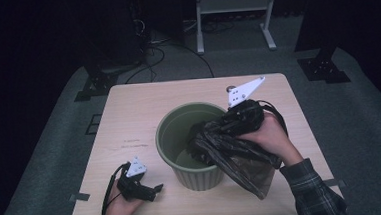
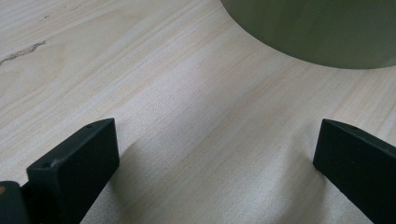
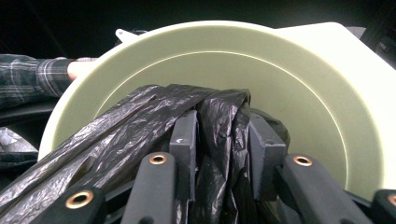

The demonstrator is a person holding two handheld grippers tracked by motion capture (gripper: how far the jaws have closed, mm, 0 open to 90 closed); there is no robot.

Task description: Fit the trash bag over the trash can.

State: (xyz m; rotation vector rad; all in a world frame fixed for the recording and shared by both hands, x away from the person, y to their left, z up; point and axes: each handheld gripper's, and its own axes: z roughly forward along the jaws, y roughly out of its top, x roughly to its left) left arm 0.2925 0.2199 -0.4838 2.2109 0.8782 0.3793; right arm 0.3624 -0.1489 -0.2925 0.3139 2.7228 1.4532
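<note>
A pale green round bin (image 1: 162, 134) stands on the wooden table (image 1: 128, 111). My right gripper (image 1: 205, 131) reaches over its right rim and points down into it. A crumpled black plastic bag (image 1: 236, 150) trails from it over the rim onto the table. In the right gripper view the bag (image 3: 140, 112) drapes over one jaw and hangs loosely between both. That gripper (image 3: 223, 119) is open, with the bin's inner wall (image 3: 299, 93) behind. My left gripper (image 1: 156, 189) rests on the table left of the bin, open and empty (image 2: 217, 140), facing the bin's base (image 2: 317, 32).
A plaid sleeve (image 3: 32, 74) shows beyond the bin's rim. Behind the table stand a white frame (image 1: 232, 4), floor cables (image 1: 150, 50) and dark stand bases (image 1: 94, 83) (image 1: 324, 67). Bare tabletop lies left of and behind the bin.
</note>
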